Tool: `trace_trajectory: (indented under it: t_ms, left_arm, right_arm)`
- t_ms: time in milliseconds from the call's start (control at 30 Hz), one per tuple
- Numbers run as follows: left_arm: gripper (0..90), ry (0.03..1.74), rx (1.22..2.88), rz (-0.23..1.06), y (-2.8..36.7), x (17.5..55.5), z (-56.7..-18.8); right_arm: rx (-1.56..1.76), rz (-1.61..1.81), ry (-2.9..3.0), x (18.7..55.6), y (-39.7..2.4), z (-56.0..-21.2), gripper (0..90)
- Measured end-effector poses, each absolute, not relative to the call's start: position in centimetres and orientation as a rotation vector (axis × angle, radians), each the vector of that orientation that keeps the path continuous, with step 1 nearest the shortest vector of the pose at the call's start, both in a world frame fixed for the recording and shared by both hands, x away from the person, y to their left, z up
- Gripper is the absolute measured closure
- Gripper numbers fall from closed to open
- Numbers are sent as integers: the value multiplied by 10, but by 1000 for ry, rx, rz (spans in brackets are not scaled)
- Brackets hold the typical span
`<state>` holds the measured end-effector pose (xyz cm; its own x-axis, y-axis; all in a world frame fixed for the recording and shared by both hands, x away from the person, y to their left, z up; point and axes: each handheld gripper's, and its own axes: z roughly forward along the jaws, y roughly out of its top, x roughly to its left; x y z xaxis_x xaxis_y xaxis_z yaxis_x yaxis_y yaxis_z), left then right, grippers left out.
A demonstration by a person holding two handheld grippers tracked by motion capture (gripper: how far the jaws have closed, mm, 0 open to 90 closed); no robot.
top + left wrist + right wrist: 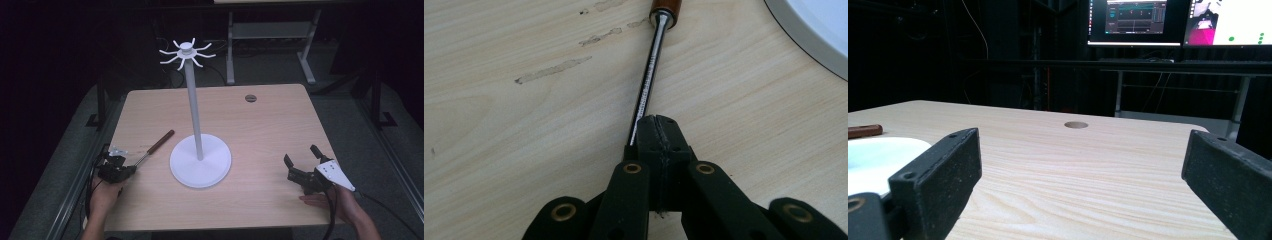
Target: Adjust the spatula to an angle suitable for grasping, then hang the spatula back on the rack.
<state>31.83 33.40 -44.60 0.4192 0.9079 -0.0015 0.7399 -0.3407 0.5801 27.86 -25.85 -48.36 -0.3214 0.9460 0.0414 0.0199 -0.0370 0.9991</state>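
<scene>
The left tongs (657, 122) are clamped together on the metal shaft of a wooden-handled utensil (156, 145), which lies flat on the worktop (260, 125) just left of the white stand's (200, 160) round base, its brown handle pointing away from the person. The right tongs (302, 156) gape wide with nothing between them, resting low on the worktop well to the right of that base.

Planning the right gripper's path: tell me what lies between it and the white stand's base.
Only bare tabletop lies between the right gripper and the stand's base, as the high view shows.
</scene>
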Motion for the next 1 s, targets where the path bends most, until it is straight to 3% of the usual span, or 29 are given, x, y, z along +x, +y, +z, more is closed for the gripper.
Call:
trace_trajectory:
  t_ms: [267,733,1000]
  left_arm:
    - [894,1360,2171,423,332,318,-438]
    - [712,1273,2270,389,313,347,-413]
    - [679,1234,2345,338,302,375,-397]
  right_arm:
    - [1076,1472,1439,279,-258,-484,20]
    - [1077,1475,1439,279,-259,-484,20]
    - [1077,1476,1438,279,-259,-484,20]
